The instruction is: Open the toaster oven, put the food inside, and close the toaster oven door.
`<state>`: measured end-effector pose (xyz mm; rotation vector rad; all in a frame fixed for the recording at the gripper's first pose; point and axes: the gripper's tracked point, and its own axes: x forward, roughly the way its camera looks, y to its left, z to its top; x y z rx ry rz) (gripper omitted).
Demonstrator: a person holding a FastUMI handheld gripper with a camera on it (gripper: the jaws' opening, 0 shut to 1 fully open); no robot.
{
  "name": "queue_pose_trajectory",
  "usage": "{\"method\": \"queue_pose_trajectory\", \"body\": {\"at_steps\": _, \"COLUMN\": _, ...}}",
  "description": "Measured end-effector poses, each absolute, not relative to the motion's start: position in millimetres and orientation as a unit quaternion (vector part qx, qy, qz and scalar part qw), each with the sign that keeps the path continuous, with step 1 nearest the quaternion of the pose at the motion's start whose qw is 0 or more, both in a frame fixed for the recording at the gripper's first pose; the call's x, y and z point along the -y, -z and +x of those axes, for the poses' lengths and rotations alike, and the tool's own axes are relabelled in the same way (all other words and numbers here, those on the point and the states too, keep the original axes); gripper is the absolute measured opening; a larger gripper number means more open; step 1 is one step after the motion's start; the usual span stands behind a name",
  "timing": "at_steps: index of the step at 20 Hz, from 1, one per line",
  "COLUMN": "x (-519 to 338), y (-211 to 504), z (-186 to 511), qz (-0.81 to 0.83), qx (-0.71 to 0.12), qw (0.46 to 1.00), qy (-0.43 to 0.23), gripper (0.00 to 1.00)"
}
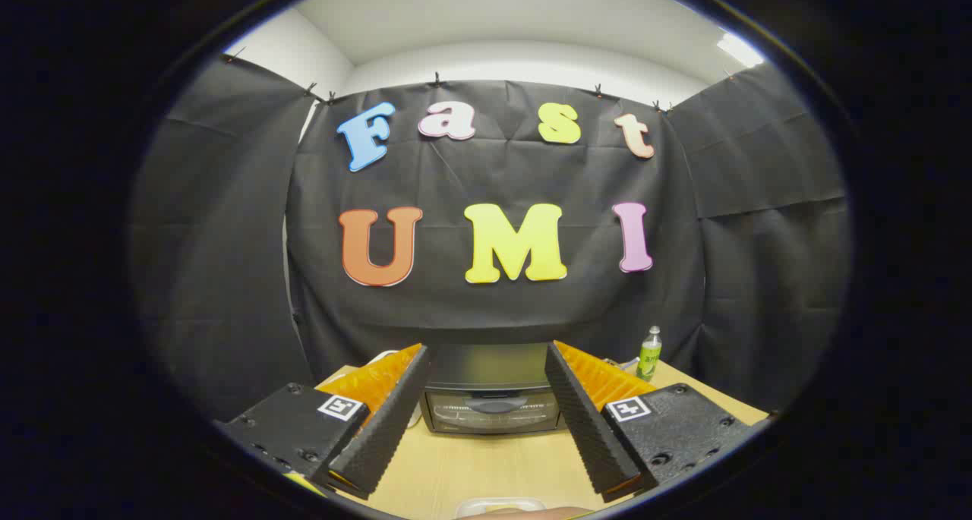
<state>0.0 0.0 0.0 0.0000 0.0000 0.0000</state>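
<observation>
Toaster oven (492, 398) sides — behind the tongs (490, 417)

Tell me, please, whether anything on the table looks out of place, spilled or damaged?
Nothing stands out. The toaster oven sits squarely on the table, door closed, beyond the open hand-held gripper. A green bottle stands upright beside it.

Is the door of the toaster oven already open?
No, the toaster oven door stands closed beyond the open gripper fingers, on the table.
</observation>
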Motion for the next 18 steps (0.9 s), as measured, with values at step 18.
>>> {"method": "queue_pose_trajectory", "body": {"at_steps": 18, "x": 7.3, "y": 0.4, "z": 38.2, "qz": -0.012, "qx": 0.008, "qw": 1.000, "qy": 0.019, "gripper": 1.00}}
